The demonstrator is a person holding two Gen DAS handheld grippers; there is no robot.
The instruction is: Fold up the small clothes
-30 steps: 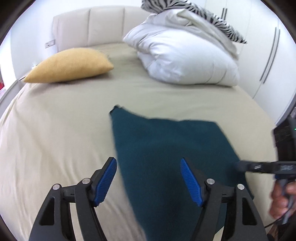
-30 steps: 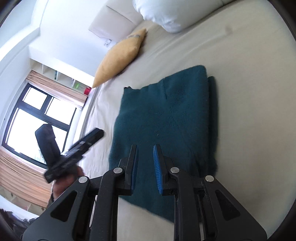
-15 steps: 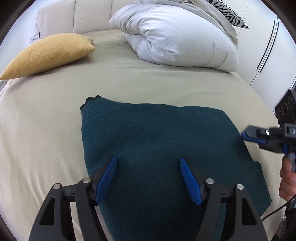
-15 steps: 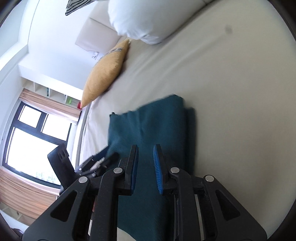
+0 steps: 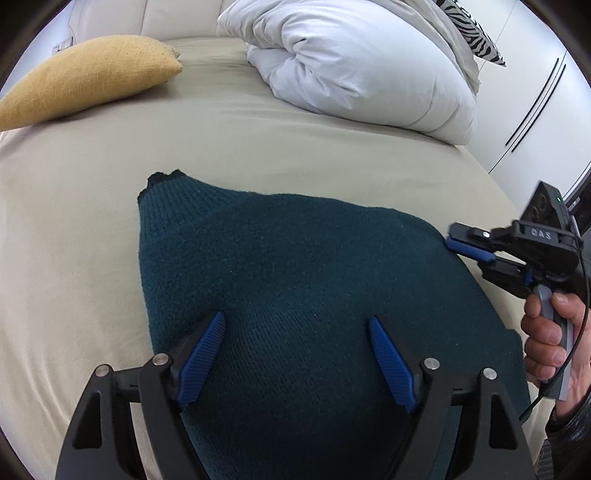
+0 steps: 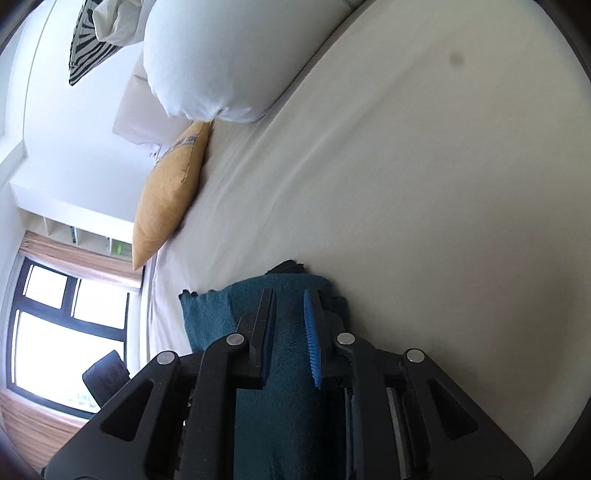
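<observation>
A dark teal knit sweater (image 5: 295,258) lies folded on the beige bed sheet (image 5: 74,221), its ribbed end pointing to the far left. My left gripper (image 5: 296,316) hovers over the sweater's near middle. Its jaws are opening wide and no fabric is pinched between the pads. A hand (image 5: 546,339) holds my right gripper (image 5: 456,242) at the sweater's right edge, rolled so that one finger lies above the other. In the right wrist view the right gripper (image 6: 289,295) keeps a narrow gap over the sweater (image 6: 210,314). I cannot tell whether fabric lies inside that gap.
A yellow pillow (image 5: 85,77) lies at the far left of the bed. A bunched white duvet (image 5: 362,66) with a zebra-striped cushion (image 5: 476,33) sits at the far right. White wardrobe doors (image 5: 535,110) stand on the right. A window (image 6: 66,332) is beyond the bed's left side.
My left gripper has come down and forward over the sweater, and its jaws have widened a little. The right gripper has rolled and moved in to the sweater's right edge.
</observation>
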